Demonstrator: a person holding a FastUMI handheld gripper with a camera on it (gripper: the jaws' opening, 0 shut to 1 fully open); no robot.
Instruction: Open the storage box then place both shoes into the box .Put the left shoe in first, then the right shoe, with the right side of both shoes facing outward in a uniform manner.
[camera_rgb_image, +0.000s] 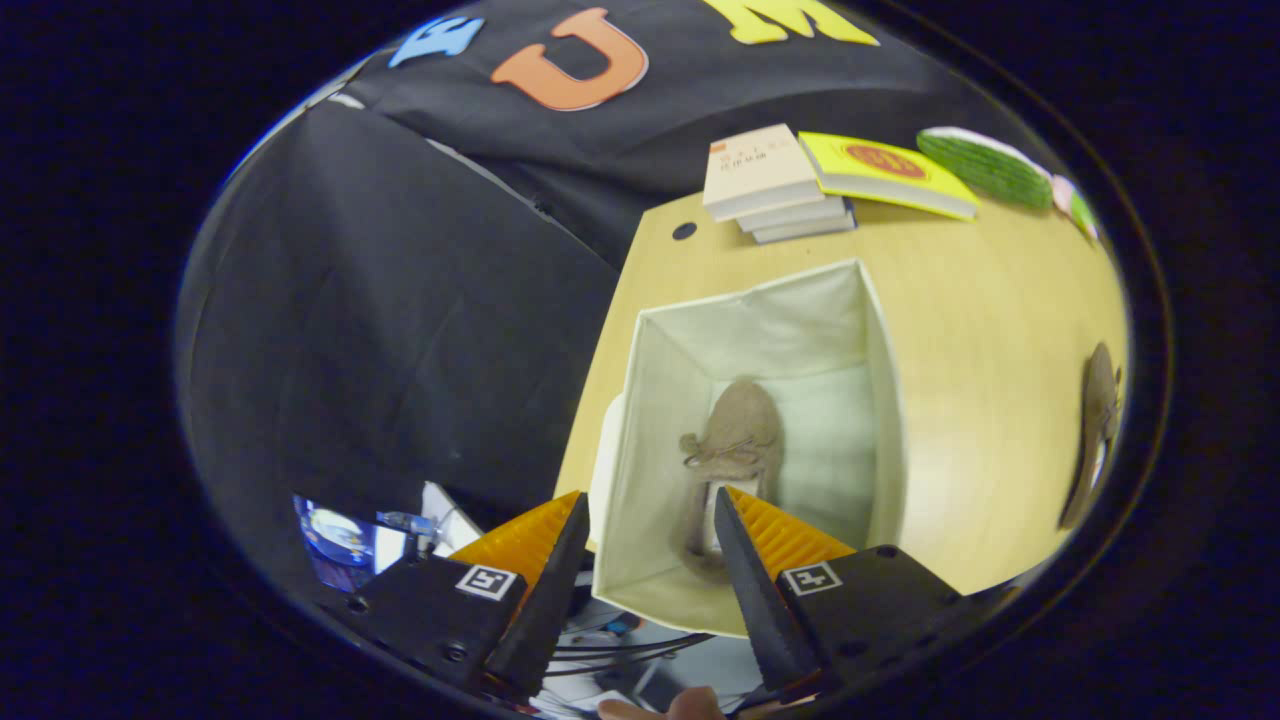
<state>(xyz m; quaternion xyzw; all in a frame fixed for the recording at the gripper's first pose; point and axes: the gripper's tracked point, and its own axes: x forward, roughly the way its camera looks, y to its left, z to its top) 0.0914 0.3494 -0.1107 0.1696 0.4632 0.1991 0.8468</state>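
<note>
As the storage box (760, 320) stood open on the wooden table (990, 330), I took it for my landmark and judged everything else from it. One shoe (735, 440) already lay on the box floor, toe toward the far wall, its heel end hidden behind one finger. The second shoe (1098, 430) lay on the table well to the side of the box, apart from its wall. Beyond the box's far wall sat a stack of books (770, 180), a yellow book (885, 175) beside it, and a green cushion-like thing (985, 165) farther off. The gripper (648, 520) hung over the box's near wall, fingers spread and holding nothing, the near wall between them.

I reckoned the first shoe was in and the step in hand was fetching the other. To do it well, I meant to lift clear of the rim before swinging sideways, approach the second shoe across its middle, and grip it firmly. I also meant to set it beside the first, pointing the same way, without nudging the soft box wall.
</note>
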